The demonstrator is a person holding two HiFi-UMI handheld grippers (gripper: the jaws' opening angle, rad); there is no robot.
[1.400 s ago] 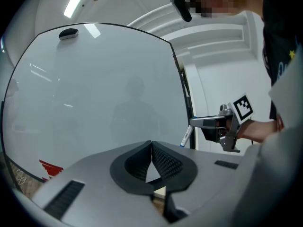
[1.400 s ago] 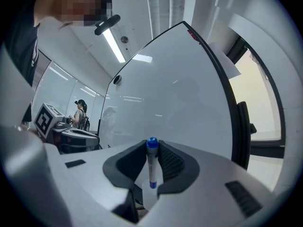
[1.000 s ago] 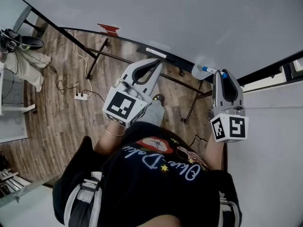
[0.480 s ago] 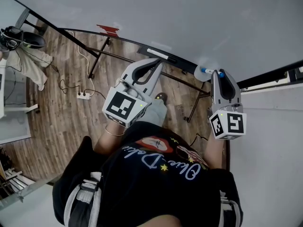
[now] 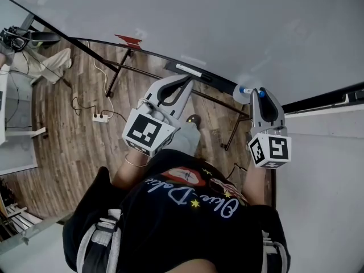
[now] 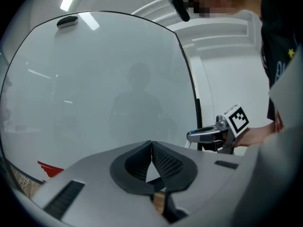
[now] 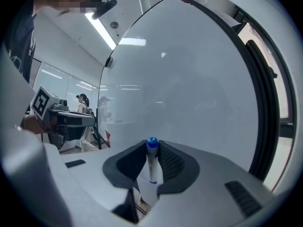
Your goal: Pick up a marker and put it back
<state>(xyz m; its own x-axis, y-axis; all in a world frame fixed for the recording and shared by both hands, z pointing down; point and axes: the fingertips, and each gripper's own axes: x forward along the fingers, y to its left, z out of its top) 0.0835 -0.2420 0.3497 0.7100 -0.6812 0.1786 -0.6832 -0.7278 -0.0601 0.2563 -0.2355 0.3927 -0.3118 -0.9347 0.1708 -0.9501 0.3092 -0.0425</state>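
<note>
A white marker with a blue cap (image 7: 151, 161) stands between the pads of my right gripper (image 7: 152, 146), which is shut on it. In the head view this marker (image 5: 245, 90) sticks out to the left of the right gripper (image 5: 259, 91), over a pale round thing (image 5: 237, 95) at the whiteboard's lower edge. My left gripper (image 5: 187, 79) points at the whiteboard (image 5: 199, 21) further left. Its jaws (image 6: 151, 145) are shut with nothing between them.
A black ledge (image 5: 216, 79) runs along the board's lower edge, with a white marker (image 5: 187, 69) lying on it. A red patch (image 5: 129, 38) sits on the board at the left. Below are the stand's legs, a wooden floor and a power strip (image 5: 100, 117).
My right gripper has sunk a little with the marker, closer to the pale round thing. The left gripper has hardly moved.
</note>
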